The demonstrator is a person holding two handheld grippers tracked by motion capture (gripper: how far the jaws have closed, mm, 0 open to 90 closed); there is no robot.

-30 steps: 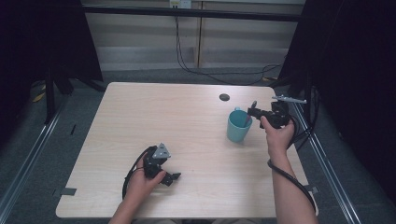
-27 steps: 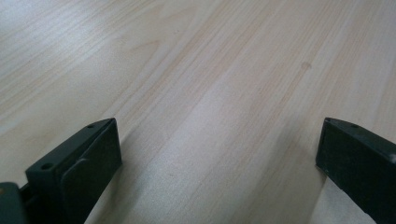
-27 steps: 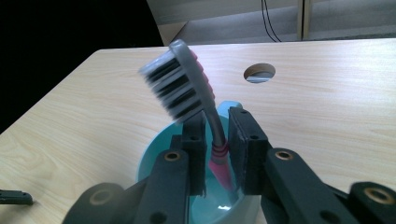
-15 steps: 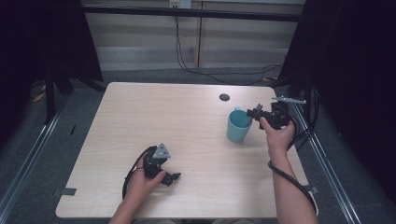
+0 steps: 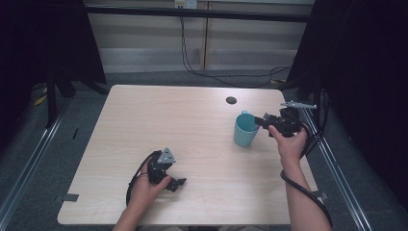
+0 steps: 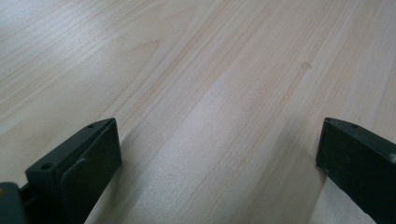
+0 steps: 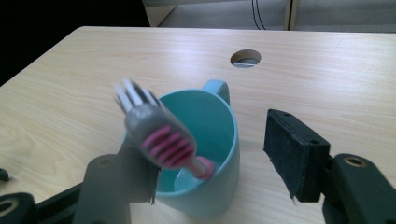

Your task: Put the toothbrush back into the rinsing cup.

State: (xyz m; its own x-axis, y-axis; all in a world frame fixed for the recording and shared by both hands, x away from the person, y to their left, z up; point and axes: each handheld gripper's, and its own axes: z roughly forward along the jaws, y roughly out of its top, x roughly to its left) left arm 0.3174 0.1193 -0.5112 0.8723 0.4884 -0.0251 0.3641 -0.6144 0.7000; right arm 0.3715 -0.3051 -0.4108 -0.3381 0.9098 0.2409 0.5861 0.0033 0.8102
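A teal mug (image 5: pixel 245 131) stands at the table's right side. My right gripper (image 5: pixel 260 120) hovers level at its rim. In the right gripper view, a toothbrush (image 7: pixel 159 135) with a grey and pink head sticks up out of the mug (image 7: pixel 210 135), blurred, its handle down inside. My right gripper (image 7: pixel 210 161) has just been opening. Its jaws stand wide on either side of the mug, and the pads do not press on the brush. My left gripper (image 5: pixel 178 183) rests near the front left of the table, open (image 6: pixel 217 154) over bare wood.
The light wooden table (image 5: pixel 168 115) has a round cable hole (image 5: pixel 231 100) behind the mug. Its right edge runs close beside my right hand. Dark curtains and a metal frame stand around the table, and cables hang at the back wall.
Both hands have stayed where they were. In the high view the right gripper still sits at the mug's rim, its jaws a little wider apart.
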